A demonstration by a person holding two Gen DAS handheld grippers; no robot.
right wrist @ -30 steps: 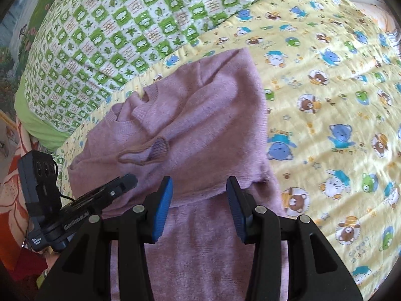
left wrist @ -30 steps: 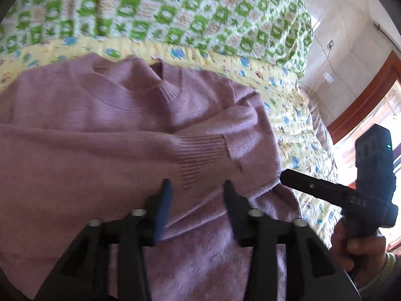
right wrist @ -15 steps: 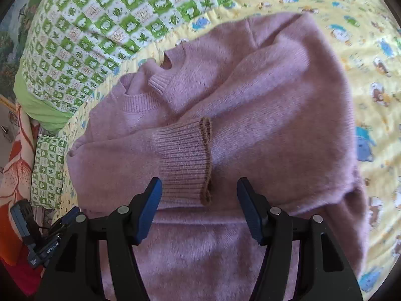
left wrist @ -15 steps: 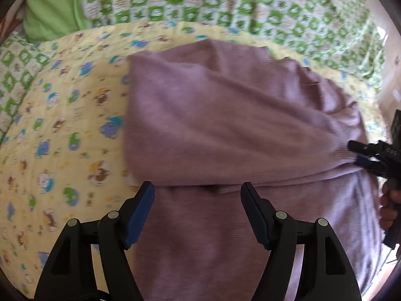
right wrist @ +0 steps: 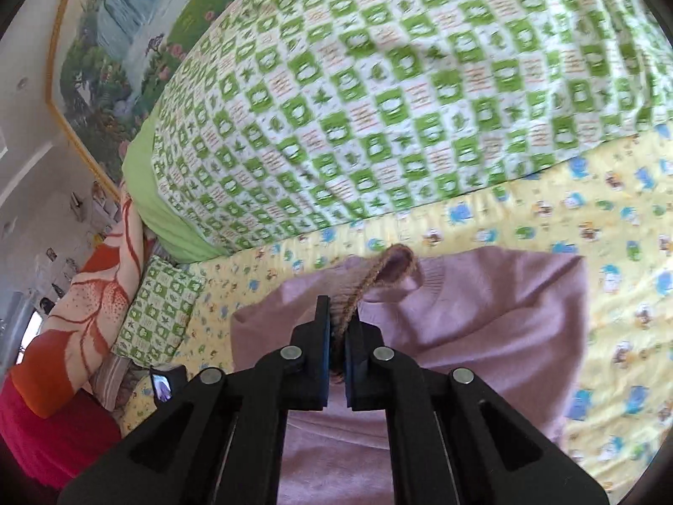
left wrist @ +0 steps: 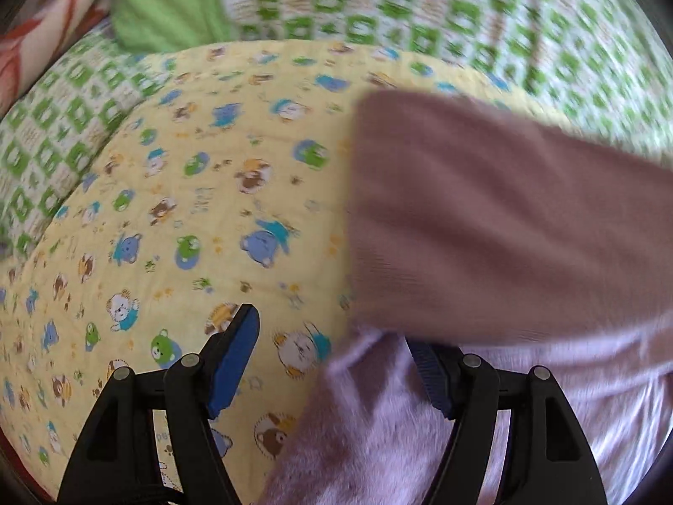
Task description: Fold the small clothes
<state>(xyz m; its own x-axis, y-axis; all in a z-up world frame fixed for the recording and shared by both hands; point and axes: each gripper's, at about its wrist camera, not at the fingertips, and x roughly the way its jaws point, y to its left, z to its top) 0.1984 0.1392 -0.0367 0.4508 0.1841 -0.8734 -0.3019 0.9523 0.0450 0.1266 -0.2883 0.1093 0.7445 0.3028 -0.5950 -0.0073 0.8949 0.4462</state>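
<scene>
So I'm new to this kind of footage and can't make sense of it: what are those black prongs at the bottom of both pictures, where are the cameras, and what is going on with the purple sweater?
There is no robot here. A person holds a two-finger clamp in each hand, and a wide-angle camera on each clamp looks forward along its fingers, so the black prongs are the clamps. One picture comes from the left gripper, the other from the right gripper. A purple sweater lies on a yellow bear-print sheet, with a green checked quilt behind. The right gripper is shut on the sweater's ribbed cuff. The left gripper is open at the sweater's edge, one finger hidden under cloth.
</scene>
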